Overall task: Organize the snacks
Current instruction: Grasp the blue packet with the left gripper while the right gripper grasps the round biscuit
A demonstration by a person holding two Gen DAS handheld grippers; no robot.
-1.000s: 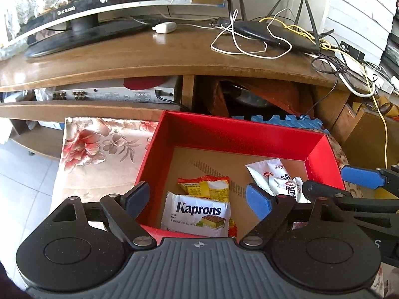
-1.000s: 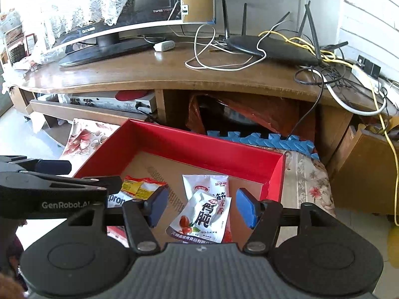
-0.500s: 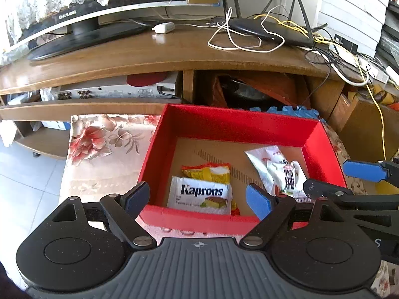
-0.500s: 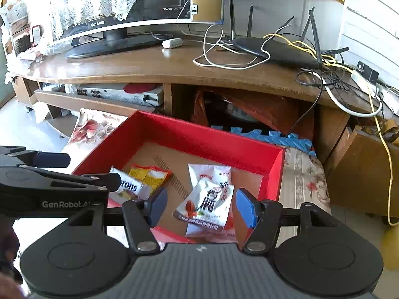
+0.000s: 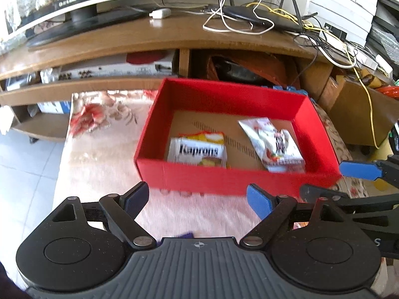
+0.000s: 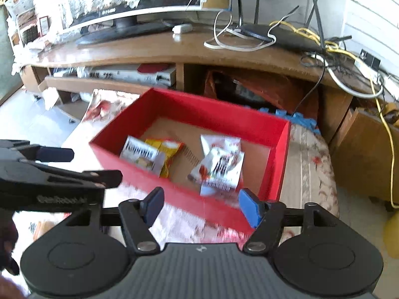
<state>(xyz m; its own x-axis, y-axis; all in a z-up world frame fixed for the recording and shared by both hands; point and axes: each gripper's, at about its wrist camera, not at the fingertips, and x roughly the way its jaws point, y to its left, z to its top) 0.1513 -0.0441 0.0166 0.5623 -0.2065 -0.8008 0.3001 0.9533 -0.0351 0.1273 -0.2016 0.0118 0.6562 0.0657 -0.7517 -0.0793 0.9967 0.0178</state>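
A red box [image 5: 237, 182] with a cardboard floor sits on a flowered cloth. Inside lie a white Kaprons packet [image 5: 197, 150] on a yellow packet [image 5: 207, 135] at the left, and white pouches with red print [image 5: 274, 142] at the right. My left gripper [image 5: 197, 198] hangs open in front of the box's near wall with nothing between its fingers. To its right, my right gripper [image 6: 202, 206] hovers over the near right corner of the box [image 6: 174, 191]; its jaws are opening and hold nothing. The white pouches [image 6: 219, 167] lie just beyond its fingertips.
The flowered cloth [image 5: 99, 149] spreads left of the box, with tiled floor [image 5: 27, 174] further left. Behind stands a wooden TV stand [image 5: 149, 35] with a monitor, a router [image 5: 261, 17] and loose cables. A cardboard carton [image 6: 366, 149] is at the right.
Both grippers have drawn back from over the box to its near wall, so the box looks farther off. The right jaws stand wider. The packets stay in the box.
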